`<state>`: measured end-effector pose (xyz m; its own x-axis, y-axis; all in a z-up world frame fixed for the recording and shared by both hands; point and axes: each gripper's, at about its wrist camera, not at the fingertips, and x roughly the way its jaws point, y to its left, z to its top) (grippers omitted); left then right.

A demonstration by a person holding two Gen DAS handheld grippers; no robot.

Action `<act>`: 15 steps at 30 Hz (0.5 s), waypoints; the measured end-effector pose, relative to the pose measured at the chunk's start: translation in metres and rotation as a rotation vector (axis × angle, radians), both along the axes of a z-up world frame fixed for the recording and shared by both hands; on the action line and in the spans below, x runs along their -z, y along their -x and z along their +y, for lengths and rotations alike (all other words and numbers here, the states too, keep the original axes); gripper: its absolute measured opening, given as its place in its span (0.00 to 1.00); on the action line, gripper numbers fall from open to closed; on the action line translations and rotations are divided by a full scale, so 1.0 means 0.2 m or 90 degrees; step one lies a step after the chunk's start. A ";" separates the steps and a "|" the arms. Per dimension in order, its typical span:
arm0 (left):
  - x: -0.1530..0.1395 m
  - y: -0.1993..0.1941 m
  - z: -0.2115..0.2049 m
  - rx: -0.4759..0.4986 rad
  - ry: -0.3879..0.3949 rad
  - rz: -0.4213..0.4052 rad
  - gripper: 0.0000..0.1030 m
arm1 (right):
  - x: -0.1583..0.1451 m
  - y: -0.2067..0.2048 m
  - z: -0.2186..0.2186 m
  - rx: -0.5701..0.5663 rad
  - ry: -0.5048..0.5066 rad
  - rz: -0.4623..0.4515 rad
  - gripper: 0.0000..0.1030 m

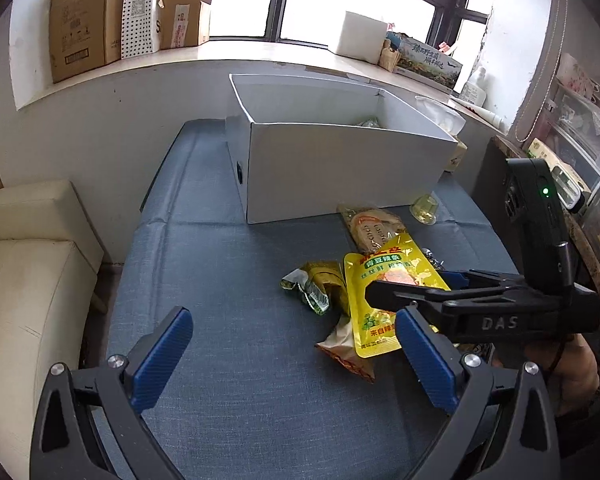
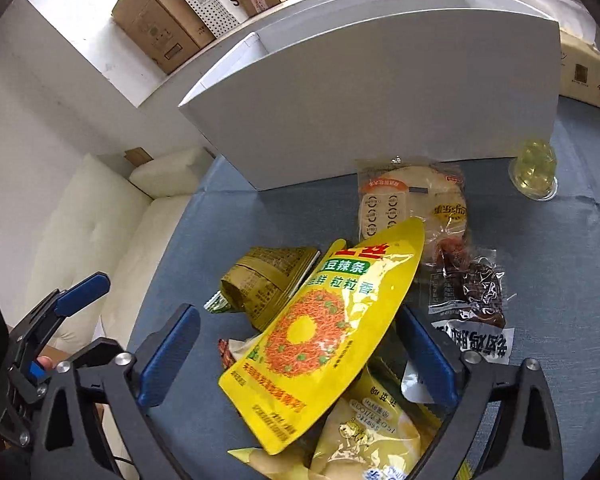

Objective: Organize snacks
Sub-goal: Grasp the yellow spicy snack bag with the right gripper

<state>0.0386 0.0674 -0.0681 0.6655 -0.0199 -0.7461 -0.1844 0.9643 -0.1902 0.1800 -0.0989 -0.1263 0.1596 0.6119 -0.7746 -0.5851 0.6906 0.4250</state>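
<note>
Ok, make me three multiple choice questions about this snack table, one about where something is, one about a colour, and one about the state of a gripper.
1. Where does the small clear jelly cup stand?
A. On the blue cloth, by the front wall of the white box
B. Inside the white box
C. On the windowsill

2. What colour is the big pouch lying on top of the snack pile?
A. Red
B. Yellow
C. Purple

3. How are the jaws of the right gripper?
A. Shut tight on the pouch
B. Shut on nothing
C. Open, one on each side of the pouch

Answers:
1 A, the cup sits on the blue cloth just in front of the white box.
2 B, the pouch is bright yellow with green lettering.
3 C, both blue pads stand clear of the pouch.
</note>
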 end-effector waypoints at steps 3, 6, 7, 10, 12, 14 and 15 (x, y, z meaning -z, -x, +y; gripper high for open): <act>0.01 0.02 0.04 -0.010 0.006 0.000 1.00 | 0.02 0.00 0.02 0.005 0.044 -0.014 0.55; 0.03 0.03 0.07 -0.022 0.013 0.001 1.00 | 0.04 0.01 0.03 -0.010 0.039 -0.003 0.47; 0.03 0.04 0.08 -0.025 0.016 0.001 1.00 | 0.03 0.02 0.03 -0.012 0.040 -0.016 0.34; 0.04 0.04 0.10 -0.032 0.020 0.005 1.00 | -0.01 0.05 0.05 -0.016 0.049 -0.049 0.22; 0.05 0.04 0.11 -0.034 0.017 0.006 1.00 | -0.05 0.07 0.06 -0.023 0.052 -0.065 0.17; 0.05 0.04 0.11 -0.035 0.020 0.007 1.00 | -0.07 0.09 0.07 -0.028 0.056 -0.085 0.16; 0.05 0.03 0.11 -0.034 0.019 0.008 1.00 | -0.09 0.10 0.08 -0.030 0.056 -0.090 0.16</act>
<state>0.0317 0.0889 -0.0785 0.6571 -0.0068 -0.7538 -0.2381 0.9469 -0.2162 0.1602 -0.0837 -0.1091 0.2445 0.5517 -0.7974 -0.6671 0.6925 0.2747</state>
